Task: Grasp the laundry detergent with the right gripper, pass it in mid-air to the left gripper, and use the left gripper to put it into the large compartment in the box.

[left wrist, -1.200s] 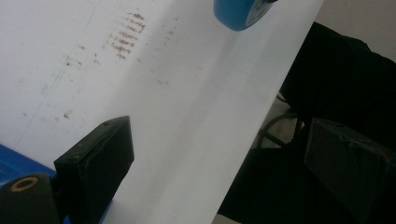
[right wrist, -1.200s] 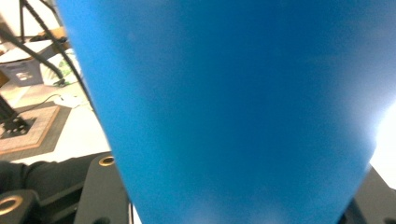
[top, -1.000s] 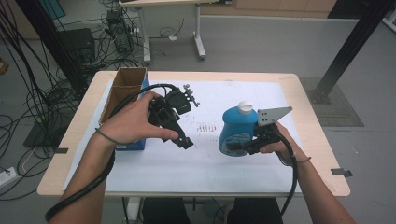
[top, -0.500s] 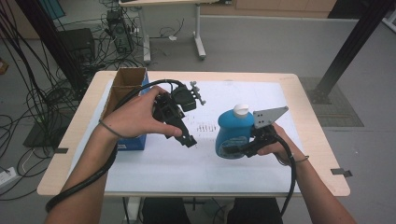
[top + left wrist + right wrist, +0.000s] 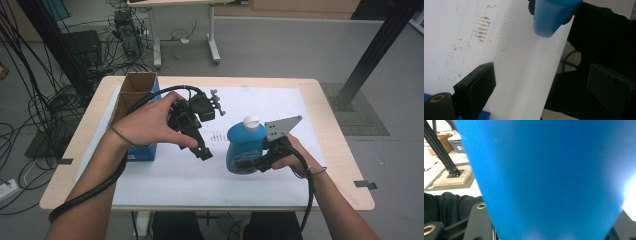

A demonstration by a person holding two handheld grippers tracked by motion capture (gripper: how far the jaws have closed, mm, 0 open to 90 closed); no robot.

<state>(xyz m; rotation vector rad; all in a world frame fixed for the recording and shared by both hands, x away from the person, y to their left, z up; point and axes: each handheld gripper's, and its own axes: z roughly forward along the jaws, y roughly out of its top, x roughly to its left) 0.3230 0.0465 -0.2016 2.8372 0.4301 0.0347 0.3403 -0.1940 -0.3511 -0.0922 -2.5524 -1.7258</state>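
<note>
The right tongs (image 5: 246, 163) are clamped on the one blue bottle (image 5: 245, 146), lifted just above the tabletop (image 5: 300, 95) near its front edge, seemingly to offer it across. The left tongs (image 5: 206, 152) hover apart and empty beside it. One cardboard box (image 5: 134, 95) stands at the left edge.

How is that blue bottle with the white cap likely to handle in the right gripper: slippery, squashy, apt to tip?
The blue bottle looks like smooth plastic, so it may slip somewhat in the right gripper, which is shut on its lower body. It is probably semi-rigid: no denting shows at the jaws. With a narrower white cap end above a wide body, it seems fairly stable upright, though held low it could lean.
</note>
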